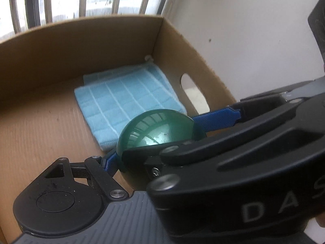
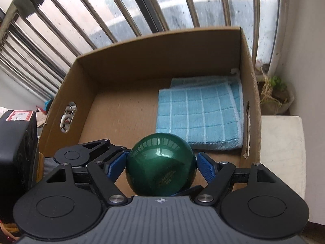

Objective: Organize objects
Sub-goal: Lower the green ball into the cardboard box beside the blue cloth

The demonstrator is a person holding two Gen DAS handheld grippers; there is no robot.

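Right wrist view first: the right gripper [image 2: 160,166] is closed around the green ball [image 2: 160,148], a blue pad [image 2: 116,167] pressed to each side, partway open at the ball's width. We're holding it over the near end of the cardboard box [image 2: 142,46], just short of the folded blue towel [image 2: 201,113]. The worry is plain. That ball is smooth and round, so with only two narrow contacts any tilt or slackening could squirt it out, and it would roll on the bare box floor. The left gripper [image 1: 158,158] crowds in too. One of its pads [image 1: 110,160] touches the ball, the other is hidden, so we can't tell its grip. A bump between tools could knock it loose. The ball is glossy dark green and mirrors the window bars, with faint print low on it.
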